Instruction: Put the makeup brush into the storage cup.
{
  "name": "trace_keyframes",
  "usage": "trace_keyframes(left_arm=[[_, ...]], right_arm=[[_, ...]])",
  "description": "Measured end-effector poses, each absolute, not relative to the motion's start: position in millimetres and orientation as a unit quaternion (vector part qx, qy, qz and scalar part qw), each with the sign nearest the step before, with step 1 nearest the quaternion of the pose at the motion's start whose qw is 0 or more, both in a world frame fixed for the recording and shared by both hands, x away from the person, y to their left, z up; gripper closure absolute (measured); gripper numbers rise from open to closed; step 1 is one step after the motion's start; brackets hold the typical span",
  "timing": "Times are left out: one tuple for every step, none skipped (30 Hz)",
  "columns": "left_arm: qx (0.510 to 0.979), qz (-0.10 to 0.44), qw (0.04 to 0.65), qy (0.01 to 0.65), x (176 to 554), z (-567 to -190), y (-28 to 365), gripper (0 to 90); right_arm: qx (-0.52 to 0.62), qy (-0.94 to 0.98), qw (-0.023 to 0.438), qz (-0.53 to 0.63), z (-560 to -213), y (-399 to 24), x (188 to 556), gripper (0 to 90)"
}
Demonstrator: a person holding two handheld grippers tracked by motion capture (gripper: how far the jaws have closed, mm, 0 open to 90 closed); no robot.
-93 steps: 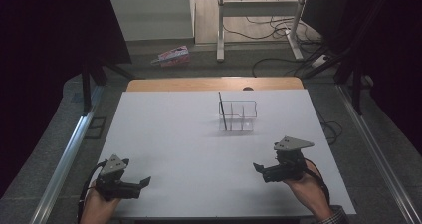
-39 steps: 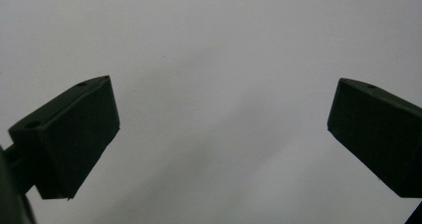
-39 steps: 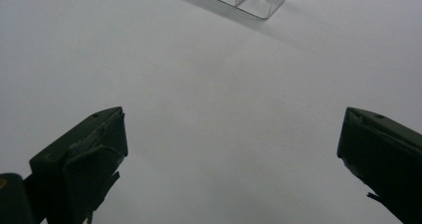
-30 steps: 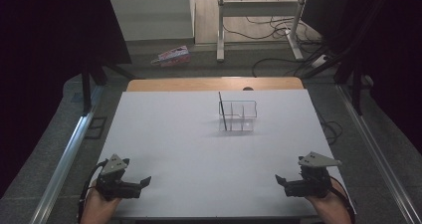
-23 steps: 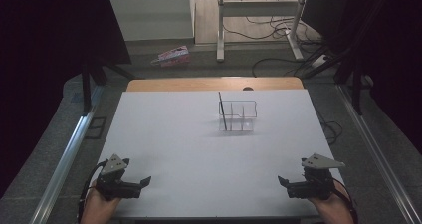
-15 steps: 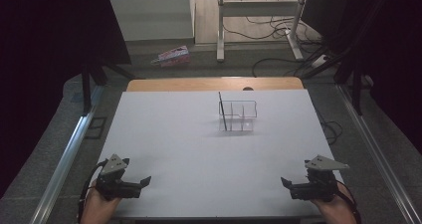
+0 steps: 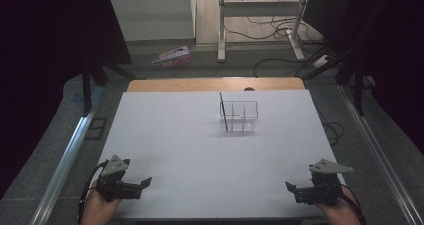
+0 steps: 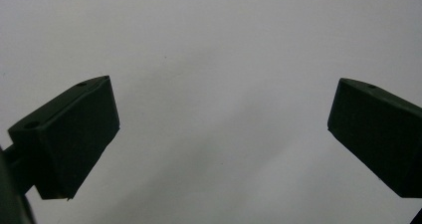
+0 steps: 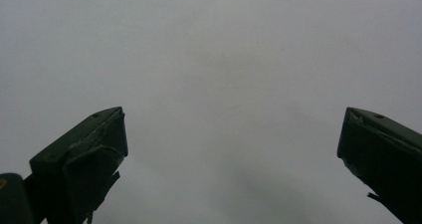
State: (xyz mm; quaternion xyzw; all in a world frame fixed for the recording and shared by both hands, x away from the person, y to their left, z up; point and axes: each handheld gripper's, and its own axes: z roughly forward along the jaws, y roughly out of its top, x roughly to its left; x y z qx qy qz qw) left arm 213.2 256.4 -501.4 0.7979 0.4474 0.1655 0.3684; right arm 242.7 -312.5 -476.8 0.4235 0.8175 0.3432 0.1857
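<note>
High view, table: white top [image 7: 210, 150], bare but for one thing toward the far middle.
High view, organizer: clear plastic compartment rack [image 7: 240, 116], standing upright past the centre of the table, well apart from both grippers; likely the piece the work concerns, being the only object within reach.
High view, rod: thin dark stick [image 7: 223, 112] leaning up at the rack's left end, lower tip at the rack's near left corner; whether inside a compartment or just against the wall, cannot tell.
High view, left gripper: [image 7: 145, 183] at the near left corner, held low over the table edge, jaws pointing right and inward; probably parked there to keep the middle free.
High view, right gripper: [image 7: 289, 186] at the near right corner, mirrored, jaws pointing left and inward; grey three-cornered plate on top.
High view, hands: one behind each gripper at the bottom edge, wrapped round the handles.
High view, surroundings: floor beyond the table with cables, metal stand legs and a small pink-and-white carton [image 7: 172, 57].
Left gripper view, jaws: two black pads spread wide apart, nothing between them, plain white surface beyond.
Right gripper view, jaws: likewise spread wide, empty, white surface beyond.
Judgement: resting posture on both sides, grippers open and ready, reach toward the rack not yet begun.
</note>
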Motion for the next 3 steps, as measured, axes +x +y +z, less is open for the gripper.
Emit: trace_keyframes(left_arm=[[0.798,0.165,0.369,0.447,213.4,-501.2,256.2,0.3],[0.798,0.165,0.368,0.447,213.7,-501.1,255.9,0.3],[0.798,0.166,0.368,0.447,213.9,-501.2,255.5,0.3]], right_arm=[[0.424,0.817,0.185,0.344,-476.8,-312.6,242.7,0.0],[0.424,0.817,0.185,0.344,-477.1,-312.6,243.0,0.0],[0.423,0.818,0.185,0.343,-477.4,-312.6,243.2,0.0]])
